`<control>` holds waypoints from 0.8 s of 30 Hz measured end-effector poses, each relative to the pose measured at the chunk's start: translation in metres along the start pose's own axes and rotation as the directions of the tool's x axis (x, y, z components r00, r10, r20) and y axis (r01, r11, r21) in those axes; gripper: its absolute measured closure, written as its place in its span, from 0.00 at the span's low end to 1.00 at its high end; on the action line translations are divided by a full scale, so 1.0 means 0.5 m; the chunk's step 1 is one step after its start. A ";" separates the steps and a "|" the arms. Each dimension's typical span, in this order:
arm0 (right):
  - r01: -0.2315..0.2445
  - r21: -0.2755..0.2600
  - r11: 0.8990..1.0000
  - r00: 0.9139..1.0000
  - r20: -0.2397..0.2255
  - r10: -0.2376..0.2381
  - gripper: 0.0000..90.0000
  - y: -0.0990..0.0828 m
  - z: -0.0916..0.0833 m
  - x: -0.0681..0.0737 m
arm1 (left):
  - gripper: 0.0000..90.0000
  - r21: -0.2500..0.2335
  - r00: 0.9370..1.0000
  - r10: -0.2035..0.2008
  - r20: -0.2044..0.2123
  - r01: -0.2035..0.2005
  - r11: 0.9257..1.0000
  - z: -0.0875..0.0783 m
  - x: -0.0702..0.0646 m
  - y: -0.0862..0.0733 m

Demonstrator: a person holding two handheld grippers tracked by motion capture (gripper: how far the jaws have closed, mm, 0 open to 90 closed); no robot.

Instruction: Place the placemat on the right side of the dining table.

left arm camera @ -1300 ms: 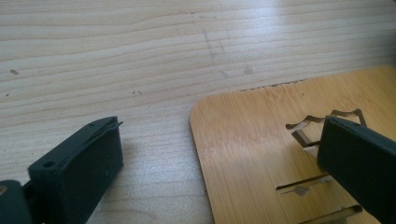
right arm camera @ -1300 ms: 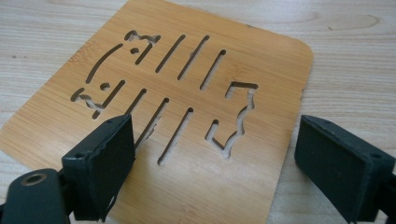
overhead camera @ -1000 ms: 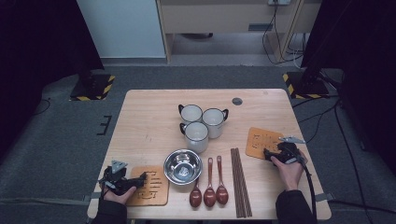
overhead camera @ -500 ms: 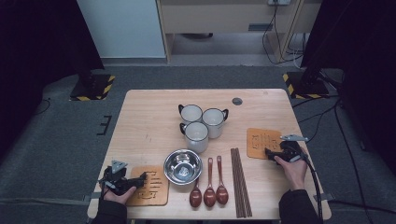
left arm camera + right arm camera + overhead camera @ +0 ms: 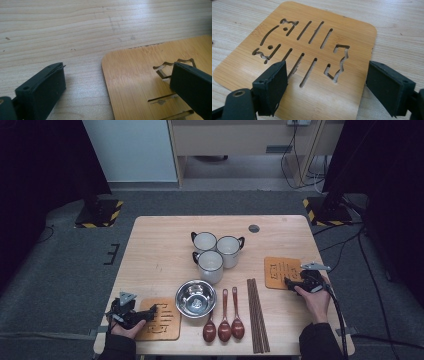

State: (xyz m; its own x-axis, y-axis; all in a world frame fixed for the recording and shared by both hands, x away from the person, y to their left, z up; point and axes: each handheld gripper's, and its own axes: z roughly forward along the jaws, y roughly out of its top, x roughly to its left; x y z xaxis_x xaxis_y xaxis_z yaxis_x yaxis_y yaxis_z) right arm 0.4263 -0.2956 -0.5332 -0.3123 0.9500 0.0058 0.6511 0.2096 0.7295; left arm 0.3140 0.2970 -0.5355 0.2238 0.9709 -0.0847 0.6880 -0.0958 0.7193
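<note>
The high view is dim and soft, its left and right sides sunk in black, while the table (image 5: 165,250) is evenly lit from above. Both gripper views are brighter, with soft shadows; nearest jaw edges blur slightly.

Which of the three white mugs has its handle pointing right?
The rear right mug: its black handle sticks out to the right. The rear left mug and front mug have theirs on the left.

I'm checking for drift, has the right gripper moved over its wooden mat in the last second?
Barely, if at all. The right gripper hangs at the lower right part of the wooden mat, same as before, with the chopsticks equally far to its left.
</note>
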 end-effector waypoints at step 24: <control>-0.062 -0.009 0.998 0.998 0.028 0.063 0.21 -0.010 -0.012 0.002 | 0.00 0.000 1.000 0.000 0.000 0.000 1.000 0.000 0.000 0.000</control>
State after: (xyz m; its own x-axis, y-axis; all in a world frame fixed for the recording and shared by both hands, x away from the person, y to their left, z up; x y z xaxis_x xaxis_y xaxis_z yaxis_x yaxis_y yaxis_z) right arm 0.4188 -0.2969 -0.5328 -0.2517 0.9672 0.0326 0.6633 0.1479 0.7336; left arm 0.3140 0.2970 -0.5355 0.2239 0.9709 -0.0847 0.6880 -0.0960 0.7193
